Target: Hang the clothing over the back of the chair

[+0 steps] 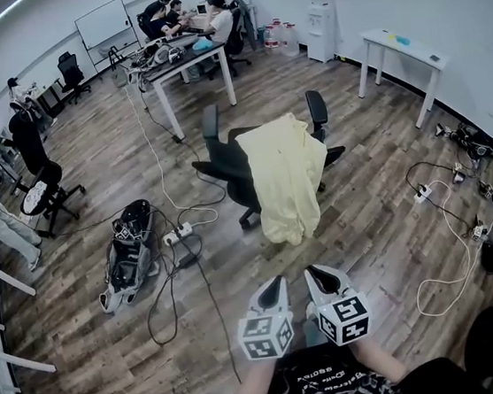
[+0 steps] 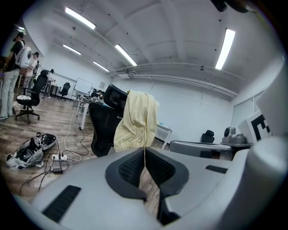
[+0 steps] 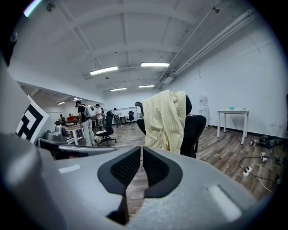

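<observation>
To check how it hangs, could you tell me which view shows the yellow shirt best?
The head view: the whole shirt shows from above, draped over the chair. Each gripper view shows only one hanging side, from low down.

Wood-plank floor (image 1: 369,248) — a black office chair (image 1: 225,166) stands on it near the middle. Left of the chair in the head view lies an open black-and-white bag (image 1: 129,255), with a white power strip (image 1: 178,235) and dark cables (image 1: 167,308) just beside it. A looped white cable (image 1: 454,251) lies at the right.
</observation>
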`<state>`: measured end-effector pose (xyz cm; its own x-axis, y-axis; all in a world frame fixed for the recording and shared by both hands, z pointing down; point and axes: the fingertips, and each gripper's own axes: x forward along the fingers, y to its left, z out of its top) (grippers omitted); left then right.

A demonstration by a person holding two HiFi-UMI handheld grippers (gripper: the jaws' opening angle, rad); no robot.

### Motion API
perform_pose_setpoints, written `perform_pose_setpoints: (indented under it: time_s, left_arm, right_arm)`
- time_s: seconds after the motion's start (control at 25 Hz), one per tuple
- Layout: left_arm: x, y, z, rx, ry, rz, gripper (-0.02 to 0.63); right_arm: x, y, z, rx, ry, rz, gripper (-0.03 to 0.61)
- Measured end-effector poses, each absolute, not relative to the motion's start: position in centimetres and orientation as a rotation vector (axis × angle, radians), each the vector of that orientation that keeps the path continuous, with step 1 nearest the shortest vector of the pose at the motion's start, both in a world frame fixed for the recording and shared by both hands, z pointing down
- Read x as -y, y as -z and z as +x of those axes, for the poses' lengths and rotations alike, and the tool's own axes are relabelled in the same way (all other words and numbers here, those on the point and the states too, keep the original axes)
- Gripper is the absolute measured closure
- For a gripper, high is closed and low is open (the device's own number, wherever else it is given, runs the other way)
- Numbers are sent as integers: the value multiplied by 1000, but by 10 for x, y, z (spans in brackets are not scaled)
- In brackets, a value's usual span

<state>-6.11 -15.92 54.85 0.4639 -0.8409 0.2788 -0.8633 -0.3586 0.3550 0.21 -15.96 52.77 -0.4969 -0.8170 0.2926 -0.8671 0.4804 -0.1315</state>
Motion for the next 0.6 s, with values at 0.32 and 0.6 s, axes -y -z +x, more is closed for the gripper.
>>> perform_pose_setpoints:
  time_s: [0.32,0.6]
  left_arm:
    - [155,-556,-52,1392,-57,2276,601]
    - [154,-565,-51,1396,-106,2269,602]
  right_arm:
    - [153,-539,2,2512,-395,1435,574]
    - [151,-547,2,2493,-404,1408,574]
